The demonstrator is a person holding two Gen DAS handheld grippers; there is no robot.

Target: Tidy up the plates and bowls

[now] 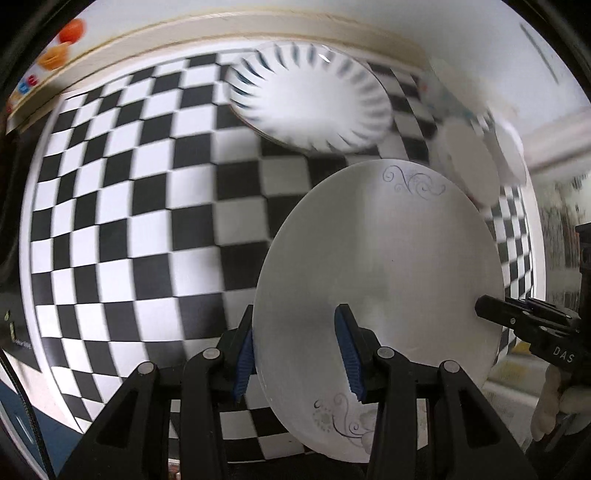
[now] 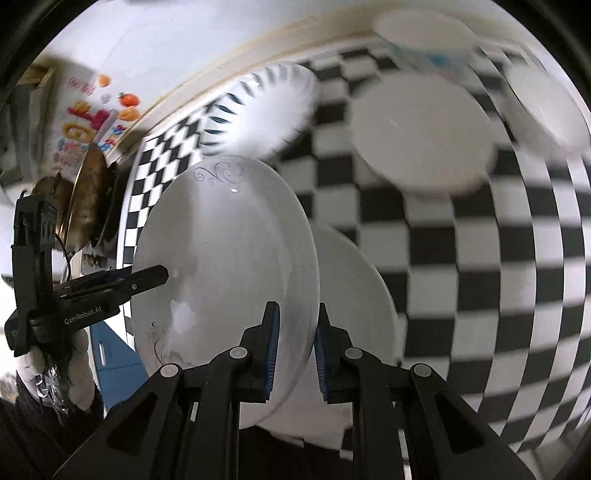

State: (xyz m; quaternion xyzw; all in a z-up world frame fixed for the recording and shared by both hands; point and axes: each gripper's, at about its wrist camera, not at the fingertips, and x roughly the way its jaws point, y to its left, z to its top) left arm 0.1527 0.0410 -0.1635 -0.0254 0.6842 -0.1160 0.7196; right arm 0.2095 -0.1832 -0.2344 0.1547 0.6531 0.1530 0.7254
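A white plate with a grey floral print (image 1: 388,258) is held tilted above the checkered table, gripped from both sides. My left gripper (image 1: 295,343) is shut on its near rim; the same plate shows in the right wrist view (image 2: 221,251), where my right gripper (image 2: 295,332) is shut on its opposite rim. The right gripper also shows in the left wrist view (image 1: 517,321), and the left gripper in the right wrist view (image 2: 122,284). A plain white plate (image 2: 354,295) lies on the table under the held one. A white plate with dark radial strokes (image 1: 310,96) lies farther back.
The table has a black-and-white checkered cloth (image 1: 129,221). A white bowl (image 2: 421,133) and other blurred white dishes (image 2: 546,107) stand at the back right. A wall with a beige rail (image 1: 258,26) runs behind. A brass pan (image 2: 88,195) stands off the table's left.
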